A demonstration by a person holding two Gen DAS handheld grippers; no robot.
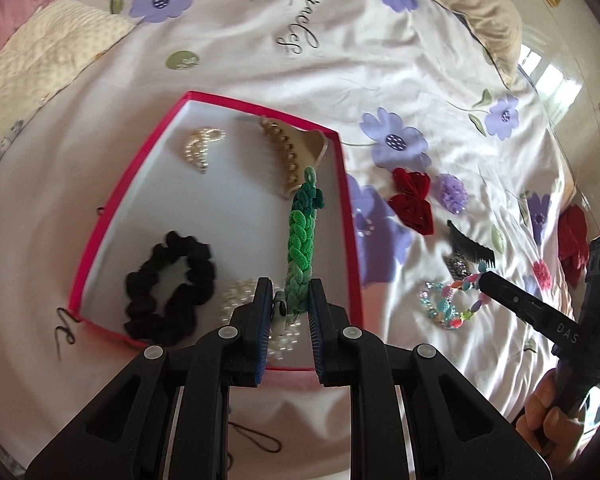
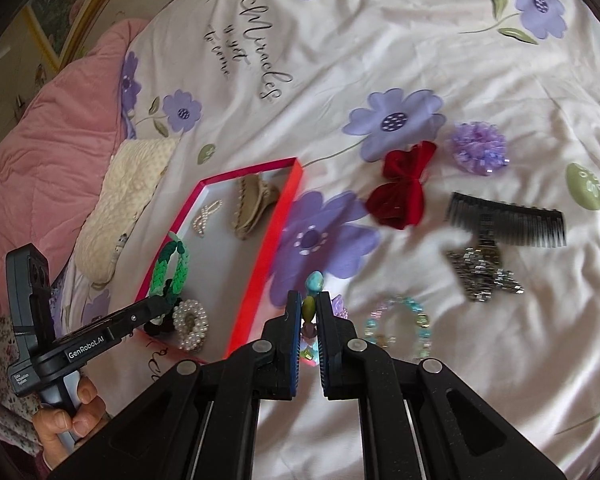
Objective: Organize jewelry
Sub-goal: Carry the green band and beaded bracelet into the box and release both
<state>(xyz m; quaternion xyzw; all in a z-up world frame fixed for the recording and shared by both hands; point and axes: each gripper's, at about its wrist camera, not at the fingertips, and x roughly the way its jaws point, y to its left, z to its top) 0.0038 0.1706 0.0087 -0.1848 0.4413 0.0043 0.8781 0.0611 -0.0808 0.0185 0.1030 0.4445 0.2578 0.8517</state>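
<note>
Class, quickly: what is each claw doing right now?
Left claw: closed on the green braided bracelet, over the red box.
Right claw: closed on the colourful beaded bracelet.

The left gripper (image 1: 288,300) hides the near part of the pearl hair tie (image 1: 240,300) at lower centre. Right gripper (image 2: 309,312) fingers cover most of the clamped bead bracelet (image 2: 314,282). The beaded bracelet (image 2: 400,326) beside it is blurred.

Both wrist cameras look steeply down at the flower-printed white bedsheet (image 1: 440,80) from close above; left view sits over the pink-rimmed white cardboard tray (image 1: 342,184), which both views share, seen far-left in the right view
</note>
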